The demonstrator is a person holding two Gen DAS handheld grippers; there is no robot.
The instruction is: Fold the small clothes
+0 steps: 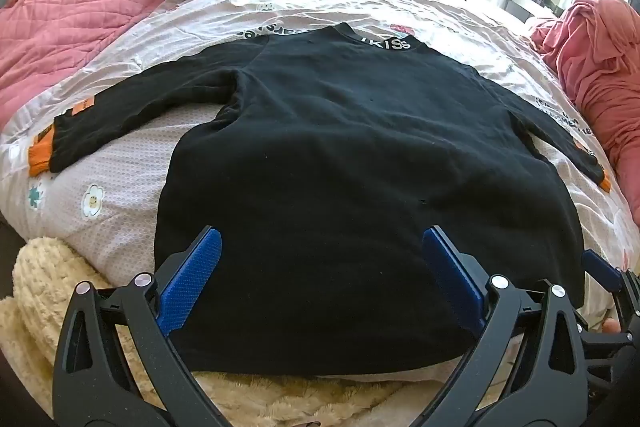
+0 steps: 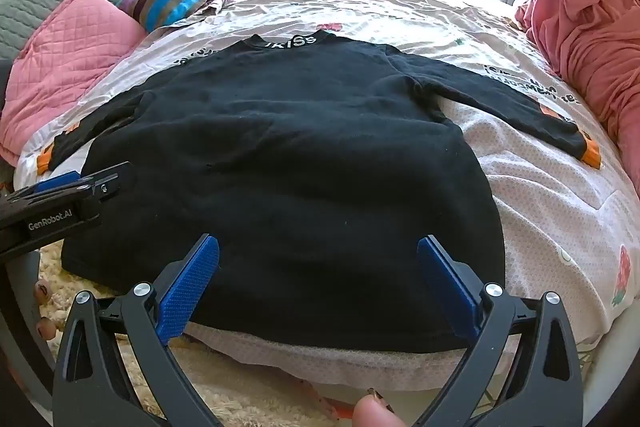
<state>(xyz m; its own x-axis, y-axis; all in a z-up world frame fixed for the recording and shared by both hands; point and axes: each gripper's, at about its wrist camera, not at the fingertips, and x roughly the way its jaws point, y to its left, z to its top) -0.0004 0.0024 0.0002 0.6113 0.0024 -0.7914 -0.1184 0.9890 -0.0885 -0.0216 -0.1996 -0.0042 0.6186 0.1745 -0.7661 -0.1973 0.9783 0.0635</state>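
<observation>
A black long-sleeved sweater (image 1: 340, 155) is laid flat on the bed (image 1: 132, 187), its hem at the near edge and its collar (image 1: 384, 41) at the far end, where white lettering is printed. Both sleeves are spread outward and each ends in an orange cuff (image 1: 40, 157); a small orange patch is seen higher on the left sleeve (image 1: 132, 107). The fabric lies mostly smooth, with shallow creases across the body.

In the left wrist view a cream fluffy blanket (image 1: 48, 291) is shown below the hem, and the right gripper (image 1: 608, 275) is partly seen at the far right edge. In the right wrist view (image 2: 280, 163) the right sleeve (image 2: 500, 107) is seen at full length with its orange cuff (image 2: 592, 155), the bare bed cover (image 2: 560, 227) is shown beside it, and the left gripper (image 2: 64, 187) is seen from the side at the sweater's left hem corner, marked "GenRobot.AI". A thumb tip is shown at the bottom edge.

The left gripper (image 1: 320, 283) is held with its blue pads (image 1: 192, 283) spread wide above the hem; nothing is clamped between them. The right gripper (image 2: 316, 283) is likewise spread wide over the hem, its pads (image 2: 188, 287) holding nothing. Whether either touches the fabric cannot be told
</observation>
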